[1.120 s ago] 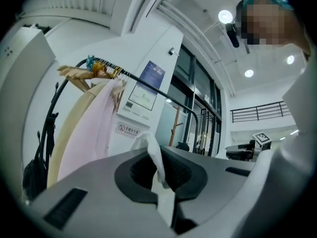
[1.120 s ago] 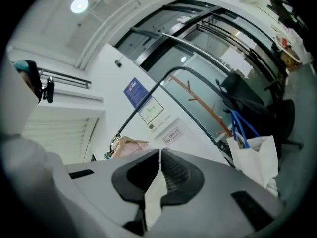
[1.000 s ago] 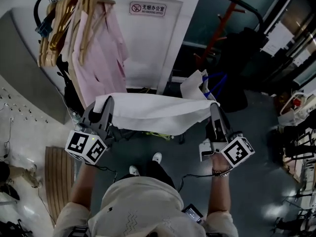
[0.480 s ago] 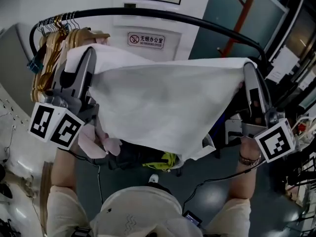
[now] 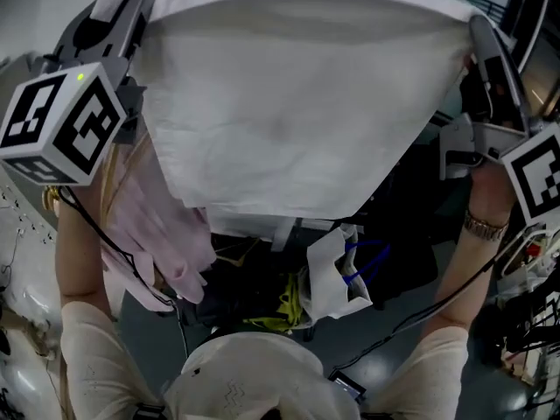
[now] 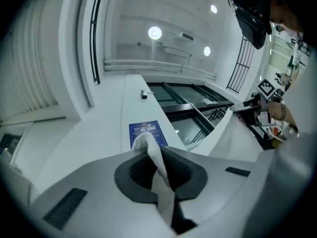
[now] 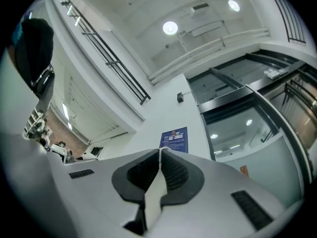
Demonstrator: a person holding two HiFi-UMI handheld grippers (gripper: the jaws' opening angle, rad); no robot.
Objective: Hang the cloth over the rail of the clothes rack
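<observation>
A white cloth (image 5: 289, 103) is stretched wide between both grippers and held high, filling the top of the head view. My left gripper (image 5: 131, 3) is shut on its left corner, with its marker cube (image 5: 57, 125) below. My right gripper (image 5: 483, 33) is shut on the right corner. In the left gripper view the jaws (image 6: 148, 150) pinch a twisted tip of cloth (image 6: 158, 175). In the right gripper view a thin fold of cloth (image 7: 152, 195) sits between the shut jaws (image 7: 160, 155). Both gripper cameras face the ceiling. The rack's rail is hidden behind the cloth.
A pink shirt (image 5: 162, 234) hangs at the lower left under the cloth. A white bag with blue handles (image 5: 337, 274) and dark clutter (image 5: 254, 287) sit on the floor below. A blue wall sign (image 7: 174, 139) and ceiling lights (image 7: 170, 28) show above.
Both grippers have lifted the stretched cloth from waist height to up high. The black rail seen half a second ago is now covered by the cloth.
</observation>
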